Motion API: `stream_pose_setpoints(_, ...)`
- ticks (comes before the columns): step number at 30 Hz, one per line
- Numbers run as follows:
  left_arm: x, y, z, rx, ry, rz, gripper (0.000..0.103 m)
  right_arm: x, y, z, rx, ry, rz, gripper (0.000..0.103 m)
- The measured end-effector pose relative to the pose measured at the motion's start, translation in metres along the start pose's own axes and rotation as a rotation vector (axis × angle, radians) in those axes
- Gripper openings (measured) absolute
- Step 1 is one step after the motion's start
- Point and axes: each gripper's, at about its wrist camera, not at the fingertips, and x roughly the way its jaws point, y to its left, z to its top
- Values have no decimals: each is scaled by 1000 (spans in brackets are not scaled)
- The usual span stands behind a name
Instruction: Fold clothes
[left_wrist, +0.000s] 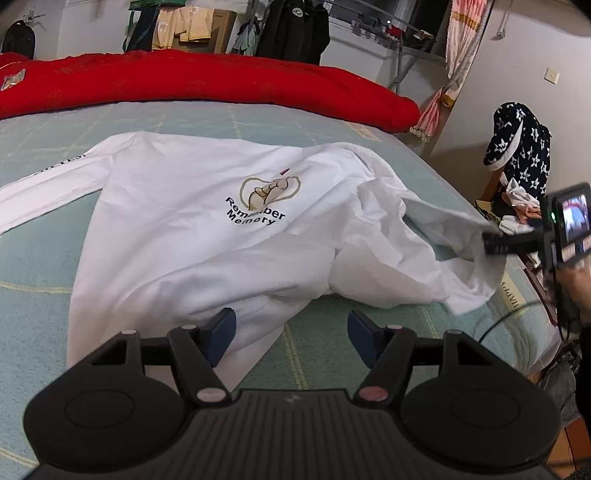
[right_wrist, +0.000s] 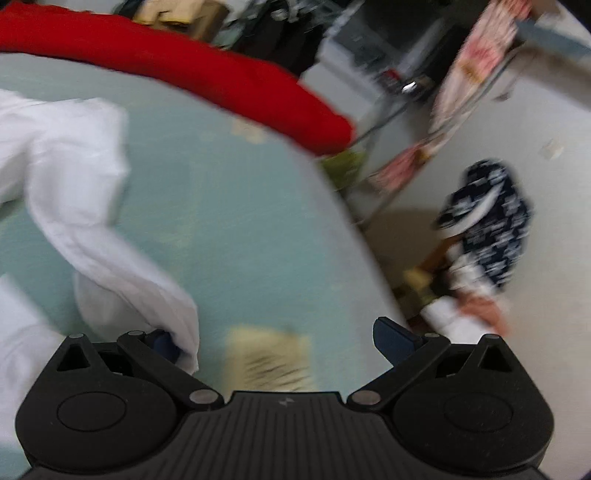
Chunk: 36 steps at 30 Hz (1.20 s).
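Wide-open left gripper (left_wrist: 291, 334) hovers lower centre; right gripper (right_wrist: 280, 343), also open, could drop the draped sleeve (right_wrist: 147, 295).

bed (left_wrist: 44, 280): green sheet | red quilt (left_wrist: 184, 77) | white wall (left_wrist: 524, 92) | floral curtain (left_wrist: 461, 40)

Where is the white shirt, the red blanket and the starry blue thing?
white shirt (left_wrist: 192, 229), left wrist view, on the flat chest area left of the printed picture.
red blanket (left_wrist: 207, 77), left wrist view, on its broad top surface.
starry blue garment (left_wrist: 528, 155), left wrist view, on its star-printed side.
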Motion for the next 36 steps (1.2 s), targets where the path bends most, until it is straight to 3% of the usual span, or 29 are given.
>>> stream_pose_setpoints(11, -5, 0, 1, 4, -10, -3, 67, 16, -71, 20, 46, -86, -231, 103)
stream_pose_setpoints(17, -6, 2, 1, 1, -12, -8, 67, 22, -80, 35, -2, -152, -257, 103)
stream_pose_setpoints(20, -5, 2, 0, -3, -5, -6, 67, 14, -71, 36, -24, -182, -217, 103)
stream_pose_setpoints(25, -5, -1, 0, 7, 1, -11, 67, -14, -48, 21, 11, -223, 71, 103)
stream_pose_setpoints(31, -8, -5, -3, 14, 0, -19, 67, -7, -17, -4, 137, -73, 557, 103)
stream_pose_setpoints(34, -9, -6, -4, 16, 2, -15, 68, 3, -9, -20, 209, 17, 686, 103)
stream_pose_setpoints(36, -10, -5, -5, 15, 3, -12, 68, 0, -20, -32, 262, 15, 692, 103)
